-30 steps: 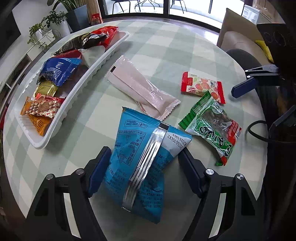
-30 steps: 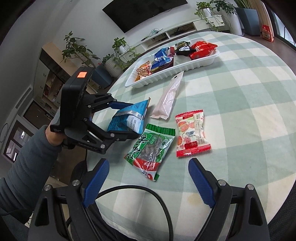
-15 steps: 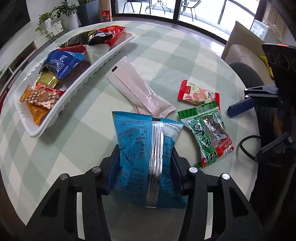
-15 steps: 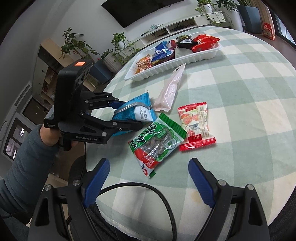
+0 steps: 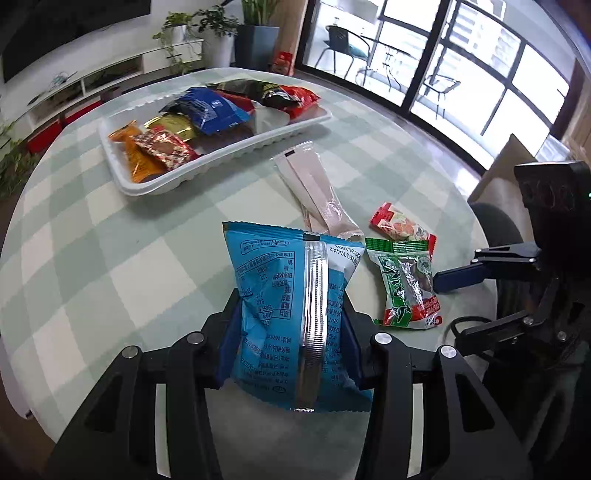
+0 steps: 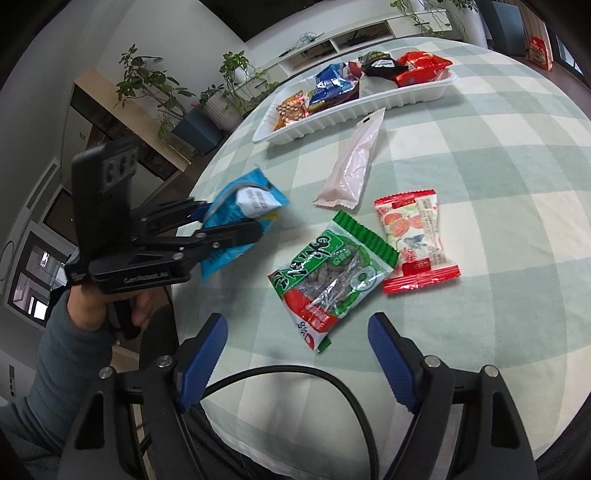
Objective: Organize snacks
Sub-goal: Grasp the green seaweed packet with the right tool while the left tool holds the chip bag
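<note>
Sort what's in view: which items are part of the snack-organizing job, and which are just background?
Job:
- blue snack bag, in left gripper
- white tray
- green packet
- red-and-white packet
- pink pouch
- right gripper, closing, nothing between the jaws

Background:
- potted plants
- black cable
- TV

Your background: round table (image 5: 110,258) with a green-and-white check cloth, black cable (image 6: 295,373) looped over its near edge. Beyond the far edge you've got a low white TV cabinet (image 5: 92,79) with a dark wall-mounted screen (image 5: 55,26) above it, and potted plants (image 5: 207,33) at its end, one of them in a tall dark planter (image 5: 258,44). A red bag (image 5: 282,61) sits on the floor beside that planter. Glass doors (image 5: 461,62) show balcony chairs (image 5: 343,40) outside. In the right wrist view there's a wooden shelf unit (image 6: 96,110) with more leafy plants (image 6: 147,81) around it.
</note>
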Tool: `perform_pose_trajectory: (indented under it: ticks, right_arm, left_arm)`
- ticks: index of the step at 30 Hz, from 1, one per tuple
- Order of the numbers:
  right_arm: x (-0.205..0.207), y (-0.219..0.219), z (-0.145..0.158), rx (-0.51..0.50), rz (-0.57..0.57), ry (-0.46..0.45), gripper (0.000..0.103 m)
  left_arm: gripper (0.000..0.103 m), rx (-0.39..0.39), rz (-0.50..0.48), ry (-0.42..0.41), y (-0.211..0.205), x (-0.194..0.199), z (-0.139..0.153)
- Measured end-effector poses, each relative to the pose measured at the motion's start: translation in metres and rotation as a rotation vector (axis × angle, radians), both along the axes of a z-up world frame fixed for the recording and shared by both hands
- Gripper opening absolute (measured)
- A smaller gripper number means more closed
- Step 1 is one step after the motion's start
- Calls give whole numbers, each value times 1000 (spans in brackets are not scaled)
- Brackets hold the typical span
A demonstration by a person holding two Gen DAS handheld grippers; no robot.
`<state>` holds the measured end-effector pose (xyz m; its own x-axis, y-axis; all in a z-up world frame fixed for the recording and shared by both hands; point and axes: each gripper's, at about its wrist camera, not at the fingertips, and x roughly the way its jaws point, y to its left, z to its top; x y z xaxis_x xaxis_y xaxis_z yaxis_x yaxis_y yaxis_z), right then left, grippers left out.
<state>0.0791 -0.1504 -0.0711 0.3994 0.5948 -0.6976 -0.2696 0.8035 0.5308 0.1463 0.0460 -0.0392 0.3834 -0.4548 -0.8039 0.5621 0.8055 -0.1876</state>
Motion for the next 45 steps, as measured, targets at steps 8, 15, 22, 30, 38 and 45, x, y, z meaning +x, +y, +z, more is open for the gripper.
perform_pose_trajectory:
  ticks: [8,15,22,30,38,45]
  right_arm:
    - [19,19,1,-71,13,-23,72]
    - [31,40,2,-179,27,-55,68]
    - [19,69,-2,-400,83,-177,62]
    - [13,70,-3,-455,97,-221,52]
    - [10,70,1,-417,104,-217,34]
    - [12,55,5,-323,74,-176,32]
  left_arm:
    - [44,-97,82,-24,11,-38,6]
    - [44,-97,207,-27,23,-46,6]
    - [44,-122,267,-16,32,-51,-1]
    - [44,-134,263,-8,27,-55,-5]
    - [44,-145,273,-13,26,-57,-4]
    - [44,-161,283,-19,30,-58,-2]
